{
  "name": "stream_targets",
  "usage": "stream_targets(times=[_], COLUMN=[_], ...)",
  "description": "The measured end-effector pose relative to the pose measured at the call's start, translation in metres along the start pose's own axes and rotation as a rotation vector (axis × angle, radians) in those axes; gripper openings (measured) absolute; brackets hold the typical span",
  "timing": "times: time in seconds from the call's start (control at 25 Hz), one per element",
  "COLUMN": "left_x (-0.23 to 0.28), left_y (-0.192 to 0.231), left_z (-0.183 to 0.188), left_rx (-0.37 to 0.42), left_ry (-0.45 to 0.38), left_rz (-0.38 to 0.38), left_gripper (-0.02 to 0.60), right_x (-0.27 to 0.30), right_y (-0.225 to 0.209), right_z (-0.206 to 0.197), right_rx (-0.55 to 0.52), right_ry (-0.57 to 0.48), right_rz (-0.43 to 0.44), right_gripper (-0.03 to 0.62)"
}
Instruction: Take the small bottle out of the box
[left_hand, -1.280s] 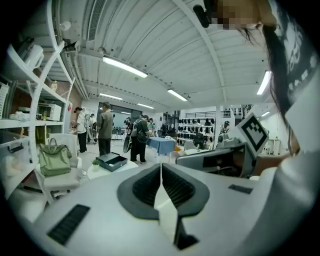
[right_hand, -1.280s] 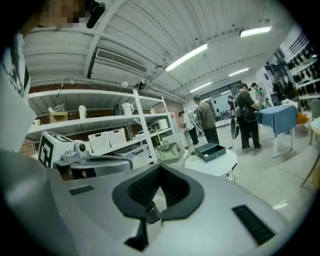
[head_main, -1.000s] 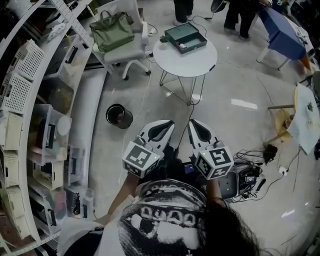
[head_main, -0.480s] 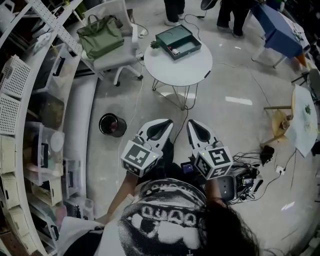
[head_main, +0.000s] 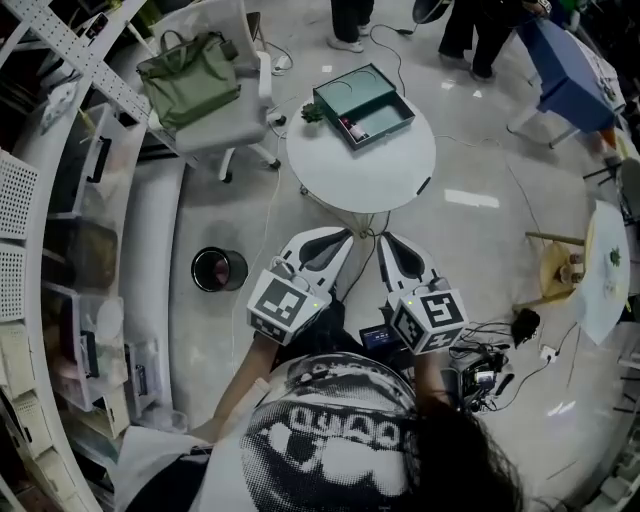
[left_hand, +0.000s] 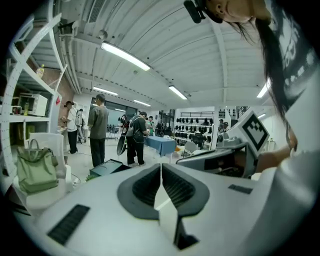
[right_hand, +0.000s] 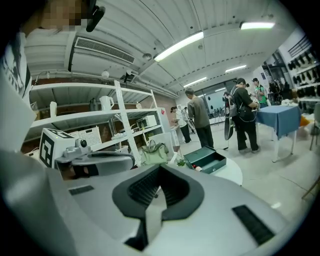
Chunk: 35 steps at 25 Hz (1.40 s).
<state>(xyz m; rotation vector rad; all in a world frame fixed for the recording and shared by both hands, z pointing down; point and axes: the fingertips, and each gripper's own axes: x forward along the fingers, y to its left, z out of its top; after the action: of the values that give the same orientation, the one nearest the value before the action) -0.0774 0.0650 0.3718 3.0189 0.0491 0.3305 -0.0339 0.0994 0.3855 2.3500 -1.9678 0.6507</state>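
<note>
An open dark green box (head_main: 363, 105) lies on the far side of a round white table (head_main: 370, 170). A small bottle (head_main: 348, 125) with a red part lies in the box's near corner; it also shows in the right gripper view as a small bottle (right_hand: 198, 168) inside the box (right_hand: 210, 160). My left gripper (head_main: 344, 236) and right gripper (head_main: 384, 241) are held side by side, short of the table's near edge, pointing at it. Both have their jaws shut with nothing between them. In the left gripper view the left gripper (left_hand: 161, 166) points toward the box (left_hand: 111, 167).
A white chair (head_main: 225, 115) with a green bag (head_main: 190, 75) stands left of the table. A black bin (head_main: 218, 268) sits on the floor at the left, shelving with crates beyond it. People stand behind the table, next to a blue table (head_main: 570, 70). Cables (head_main: 490, 375) lie at the right.
The table and the box have come nearer and now sit just ahead of both grippers. The chair, bin and shelves have slid back and to the left. Both grippers stay shut.
</note>
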Motion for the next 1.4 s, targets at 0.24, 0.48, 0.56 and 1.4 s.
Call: stream_targets(times=[0.24, 0.48, 0.56, 1.4], left_x=[0.038, 0.063, 0.07, 0.166], left_y=[0.055, 0.088, 0.089, 0.137], left_z=[0.005, 0.009, 0.01, 0.014], left_rx=[-0.004, -0.006, -0.024, -0.057], left_ry=[0.012, 0.02, 0.022, 0.065], left_rz=[-0.022, -0.048, -0.064, 0.154], left_gripper=[0.018, 0.018, 0.018, 0.018], right_x=[0.06, 0.088, 0.089, 0.17], right_y=[-0.027, -0.045, -0.053, -0.166], right_z=[0.021, 0.037, 0.036, 0.057], right_rx=[0.0, 0.008, 0.014, 0.023], right_ry=[0.018, 0.014, 0.022, 0.126], right_rz=[-0.016, -0.058, -0.073, 0.12], right_gripper=[0.0, 0.0, 0.0, 0.0])
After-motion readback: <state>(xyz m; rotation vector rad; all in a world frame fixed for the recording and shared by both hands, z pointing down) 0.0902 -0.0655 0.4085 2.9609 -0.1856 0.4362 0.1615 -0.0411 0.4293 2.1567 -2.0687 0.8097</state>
